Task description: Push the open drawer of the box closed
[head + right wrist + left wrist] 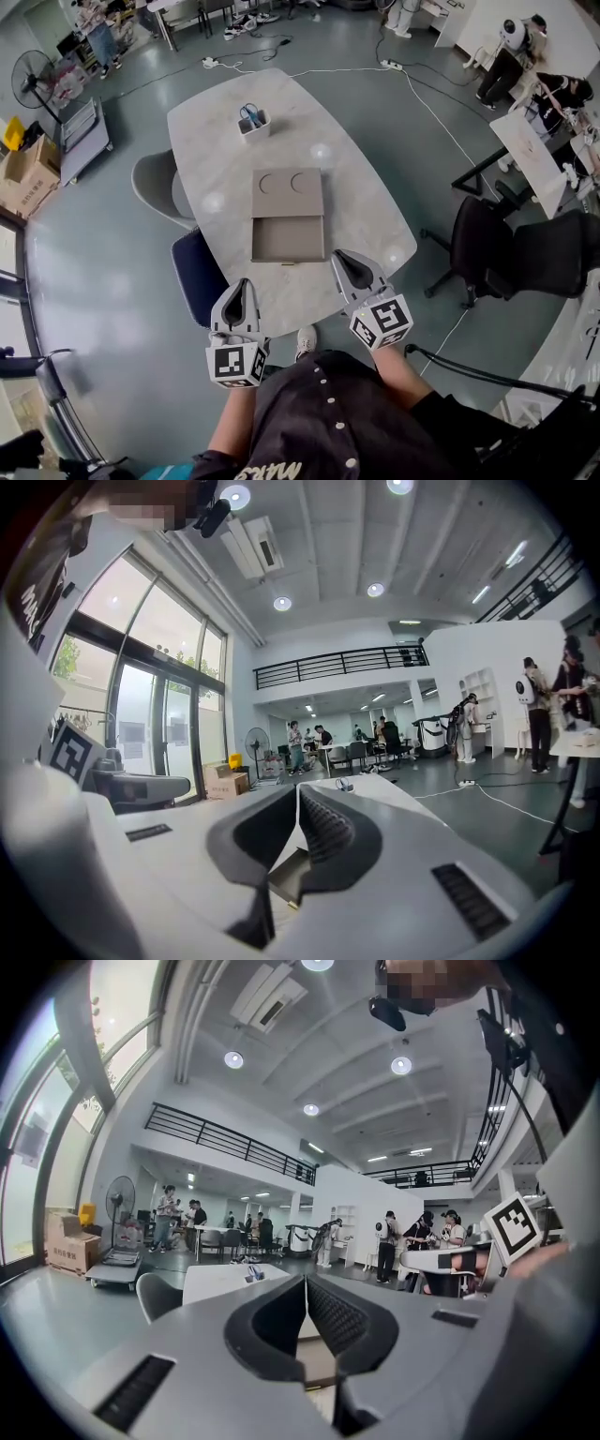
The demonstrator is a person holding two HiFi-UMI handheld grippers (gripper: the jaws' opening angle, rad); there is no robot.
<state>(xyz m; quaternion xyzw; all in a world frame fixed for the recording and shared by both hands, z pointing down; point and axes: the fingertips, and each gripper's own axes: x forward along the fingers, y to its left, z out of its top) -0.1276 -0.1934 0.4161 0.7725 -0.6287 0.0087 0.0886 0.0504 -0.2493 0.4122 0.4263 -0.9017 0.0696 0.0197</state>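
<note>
A flat taupe box (289, 194) with two round recesses lies in the middle of the white marble table (211, 155). Its drawer (288, 239) is pulled out toward me, empty. My left gripper (242, 284) is shut, held near the table's front edge, left of the drawer front. On the other side my right gripper (343, 257) is shut too, its tips just right of the drawer's front right corner. In the right gripper view the drawer corner (289, 874) shows below the shut jaws (297, 792). The left gripper (306, 1281) points level over the table.
A small white holder with blue items (253, 122) stands at the table's far end. A blue chair (198, 274) and a grey chair (156, 185) sit at the table's left side. Black office chairs (525, 253) stand to the right. People are far across the room.
</note>
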